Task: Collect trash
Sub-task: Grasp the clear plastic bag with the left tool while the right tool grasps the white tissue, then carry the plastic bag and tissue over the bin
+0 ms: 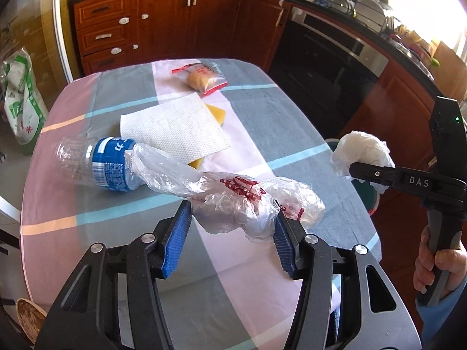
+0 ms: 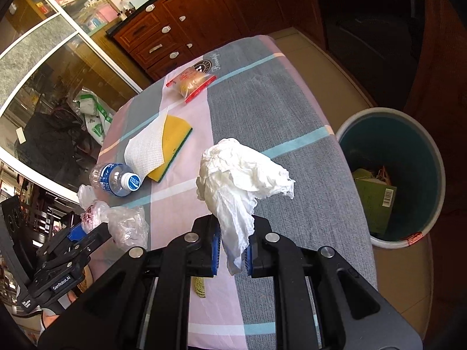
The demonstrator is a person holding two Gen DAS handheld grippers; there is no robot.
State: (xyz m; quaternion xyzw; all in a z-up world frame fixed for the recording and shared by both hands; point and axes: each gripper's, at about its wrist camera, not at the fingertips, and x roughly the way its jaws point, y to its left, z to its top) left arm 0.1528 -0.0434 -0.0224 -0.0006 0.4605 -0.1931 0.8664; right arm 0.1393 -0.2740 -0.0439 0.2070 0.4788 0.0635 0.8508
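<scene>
My left gripper is open, its blue pads on either side of a crumpled clear plastic bag with red print that lies on the table. It also shows in the right wrist view. My right gripper is shut on a crumpled white paper towel and holds it above the table's right side, near a teal trash bin on the floor. An empty plastic bottle with a blue label lies on its side to the left.
A flat paper towel covers a yellow sponge mid-table. A red-edged zip bag with food lies at the far end. The bin holds a green box. Wooden cabinets and an oven stand beyond the checked tablecloth.
</scene>
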